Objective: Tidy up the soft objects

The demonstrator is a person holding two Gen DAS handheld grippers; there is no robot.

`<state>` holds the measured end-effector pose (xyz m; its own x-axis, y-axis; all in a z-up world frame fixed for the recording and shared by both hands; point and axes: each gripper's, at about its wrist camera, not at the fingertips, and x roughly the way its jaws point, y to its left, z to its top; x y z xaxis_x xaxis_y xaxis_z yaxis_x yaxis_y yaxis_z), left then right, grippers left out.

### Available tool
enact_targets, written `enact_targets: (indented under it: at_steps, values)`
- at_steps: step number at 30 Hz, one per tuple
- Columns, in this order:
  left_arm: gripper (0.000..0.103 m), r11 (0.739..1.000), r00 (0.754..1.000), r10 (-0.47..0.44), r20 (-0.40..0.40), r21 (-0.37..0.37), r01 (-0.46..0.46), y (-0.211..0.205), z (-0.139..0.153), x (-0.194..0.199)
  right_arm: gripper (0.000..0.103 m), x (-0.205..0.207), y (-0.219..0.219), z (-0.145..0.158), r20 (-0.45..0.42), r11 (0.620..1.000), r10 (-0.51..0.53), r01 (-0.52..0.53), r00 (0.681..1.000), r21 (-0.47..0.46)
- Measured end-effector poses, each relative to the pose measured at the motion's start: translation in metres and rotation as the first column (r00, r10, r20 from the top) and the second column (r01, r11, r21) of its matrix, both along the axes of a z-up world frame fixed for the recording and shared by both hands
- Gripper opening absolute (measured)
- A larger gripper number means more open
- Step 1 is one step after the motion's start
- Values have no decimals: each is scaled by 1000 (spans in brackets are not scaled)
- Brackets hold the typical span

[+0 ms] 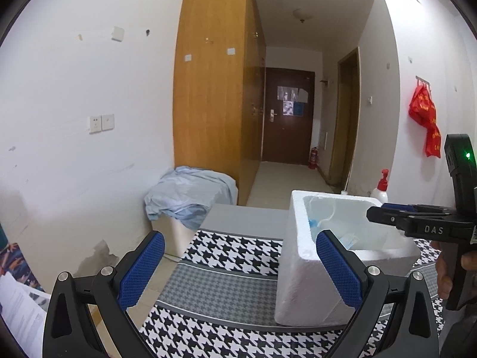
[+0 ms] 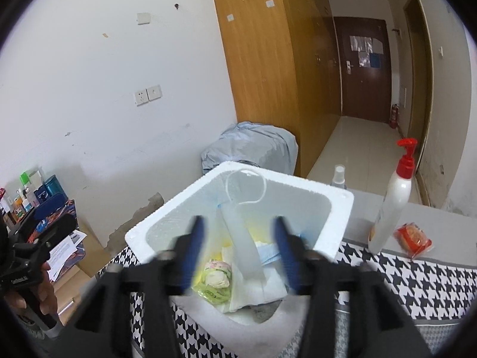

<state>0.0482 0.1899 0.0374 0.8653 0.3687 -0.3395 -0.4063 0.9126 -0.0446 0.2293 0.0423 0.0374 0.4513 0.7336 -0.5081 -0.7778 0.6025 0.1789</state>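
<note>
Over the white foam box point(image 2: 238, 205) on the houndstooth-covered bench point(image 2: 417, 271), the right tool point(image 2: 238, 250) hangs with its blue-padded jaws parted and nothing between them; blur softens its fingers, but the gap is plain. Below that gap the soft things lie heaped inside the box: a surgical mask point(image 2: 268, 252) with its white ear loop point(image 2: 247, 188) trailing up the far wall, white tissues or wipes point(image 2: 262, 289), and a small wrapped bundle in a yellow-green bag point(image 2: 216, 280). The release into the box looks done, so the step in hand is probably clearing away cleanly: lifting straight up, keeping the pads off the ear loop so that nothing snags and is dragged back over the rim. The left tool point(image 1: 238, 268) is held wide open and empty, low by the near left side of the box, its right pad close beside the foam wall; whether it touches cannot be told. Foam is light, so a nudge there could slide the box across the cloth. Next to gather may be the red packet point(image 2: 413, 240) lying just beside the white pump bottle point(image 2: 393, 203), if it counts as soft; approaching it from the open side would keep the tall bottle from toppling. A small clear spray bottle point(image 2: 339, 176) stands behind the box, apart from the work.
</note>
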Motion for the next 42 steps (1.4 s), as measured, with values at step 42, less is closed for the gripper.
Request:
enact_targets:
  at_steps: [42]
  values:
    - [102,987,986,-141,86,92,133,-105,30,-25,103,-90,-112,34,231,972,-231,216,945,87]
